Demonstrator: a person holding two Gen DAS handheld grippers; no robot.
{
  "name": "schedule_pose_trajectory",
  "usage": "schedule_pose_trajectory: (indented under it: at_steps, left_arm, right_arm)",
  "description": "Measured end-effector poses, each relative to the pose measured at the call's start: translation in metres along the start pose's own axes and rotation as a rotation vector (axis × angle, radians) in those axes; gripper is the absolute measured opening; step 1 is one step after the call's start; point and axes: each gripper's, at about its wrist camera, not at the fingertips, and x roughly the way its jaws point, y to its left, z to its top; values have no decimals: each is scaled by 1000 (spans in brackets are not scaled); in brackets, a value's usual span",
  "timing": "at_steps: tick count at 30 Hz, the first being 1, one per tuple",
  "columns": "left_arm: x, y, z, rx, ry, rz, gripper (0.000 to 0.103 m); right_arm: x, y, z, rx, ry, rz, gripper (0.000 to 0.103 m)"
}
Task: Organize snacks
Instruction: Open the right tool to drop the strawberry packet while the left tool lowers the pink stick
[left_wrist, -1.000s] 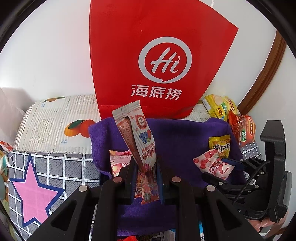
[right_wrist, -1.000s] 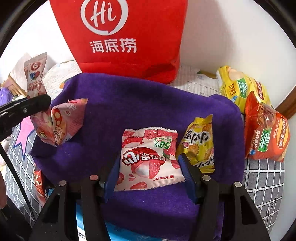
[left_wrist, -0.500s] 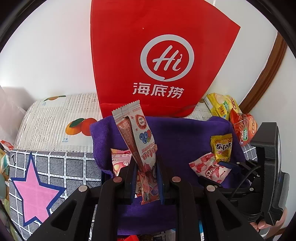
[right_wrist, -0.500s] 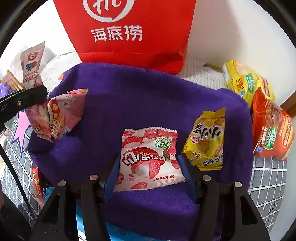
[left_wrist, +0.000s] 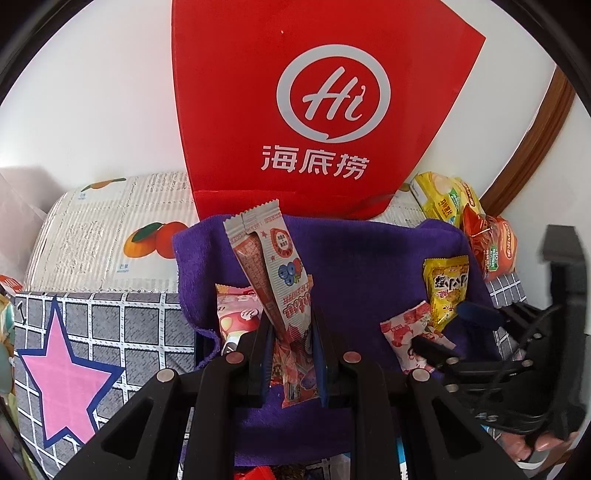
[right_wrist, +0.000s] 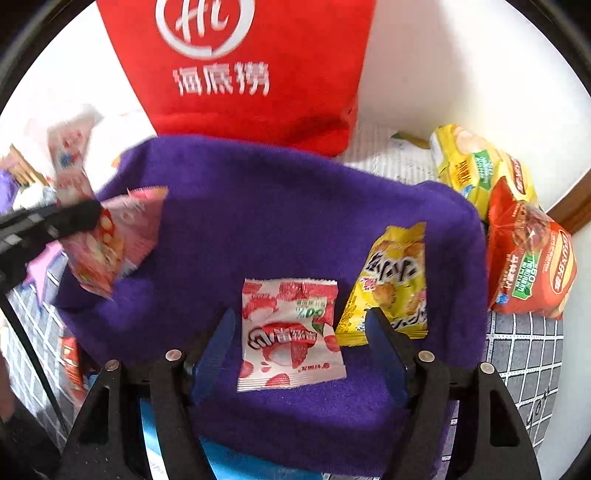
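My left gripper (left_wrist: 291, 332) is shut on a long red-and-white snack bar (left_wrist: 269, 266), which stands upright over the purple cloth (left_wrist: 362, 258). A pink mushroom-print packet (left_wrist: 236, 314) lies just behind it. My right gripper (right_wrist: 299, 315) has its jaws opening. A white-and-red fruit candy packet (right_wrist: 290, 336) lies flat on the purple cloth (right_wrist: 277, 206) between them, with a gap on each side. A yellow snack packet (right_wrist: 391, 284) rests by the right finger. The left view shows the right gripper (left_wrist: 448, 326) low on the right.
A tall red paper bag (left_wrist: 325, 110) stands against the white wall behind the cloth. A yellow bag (right_wrist: 476, 166) and an orange bag (right_wrist: 532, 269) lie at the right. Left of the cloth are an orange-print box (left_wrist: 110, 236) and a grey checked sheet with a pink star (left_wrist: 66, 373).
The right jaws have spread apart and no longer press the candy packet, which now lies loose on the cloth. The left gripper and its snack bar have stayed put.
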Motion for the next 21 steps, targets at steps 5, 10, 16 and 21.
schedule_pose_trajectory:
  at_steps: [5,10,16,21]
  left_arm:
    - [6,-1,-1,-3,31,-16,18]
    - [15,-3,-4,-9,70,-32,18]
    - [24,-8,-7,1,104,-40,18]
    - [29,-9,-8,5,120,-41,18]
  right_arm:
    - [-28,-10,1,61,-79,55,73]
    - [-51,-16,0,104,-132,101,73]
    - [-62,-23,-1,125,-147,96,73]
    - [-64,-27,-1,137,-159,93,73]
